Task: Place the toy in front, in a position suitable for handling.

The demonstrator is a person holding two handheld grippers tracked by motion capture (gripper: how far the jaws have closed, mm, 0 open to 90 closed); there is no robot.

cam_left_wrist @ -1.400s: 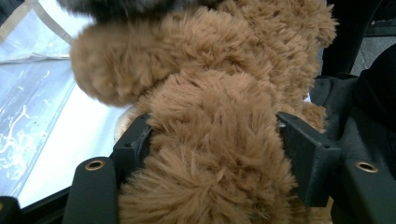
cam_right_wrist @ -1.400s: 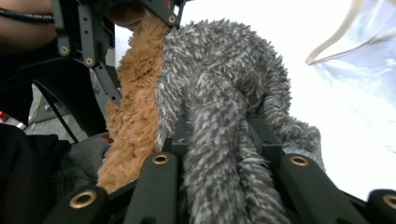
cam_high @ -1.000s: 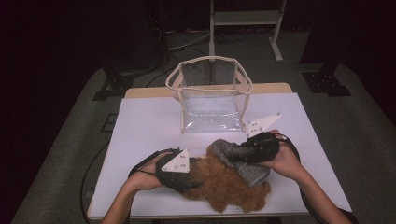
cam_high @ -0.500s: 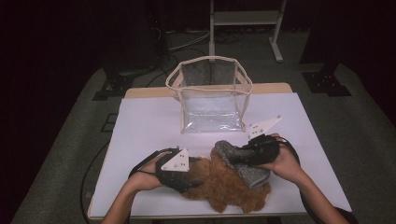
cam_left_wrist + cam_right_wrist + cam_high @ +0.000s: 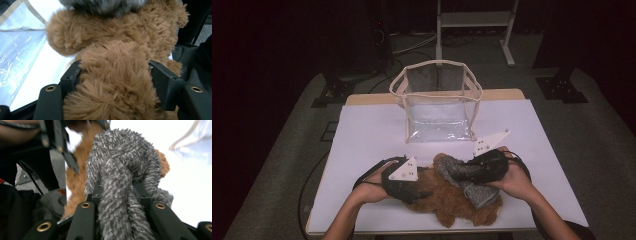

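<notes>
Left gripper [image 5: 412, 187]: jaws part open, clamped on brown plush; in the left gripper view fur bulges between both black jaws.
Brown plush toy [image 5: 452, 197]: lies at the table's 6 o'clock edge, between the two grippers; the left gripper sits at its 9 o'clock.
Grey fuzzy cloth [image 5: 462, 177]: draped over the toy's 1 o'clock side, running toward 3 o'clock into the right gripper.
Right gripper [image 5: 477, 170]: jaws narrow, pinched on a strand of the grey fuzzy cloth [image 5: 120, 202], which passes up between them.
Clear bag [image 5: 438, 102]: stands upright and open-topped at 12 o'clock of the toy, well apart from both grippers.
Hidden: toy's face and limbs cannot be made out; jaw tips are buried in fur; the toy's lower edge is near the table rim.
Edges, room: white table top [image 5: 367, 135] bare from 9 to 11 o'clock and at 3 o'clock; the toy is just beside the near edge.
</notes>
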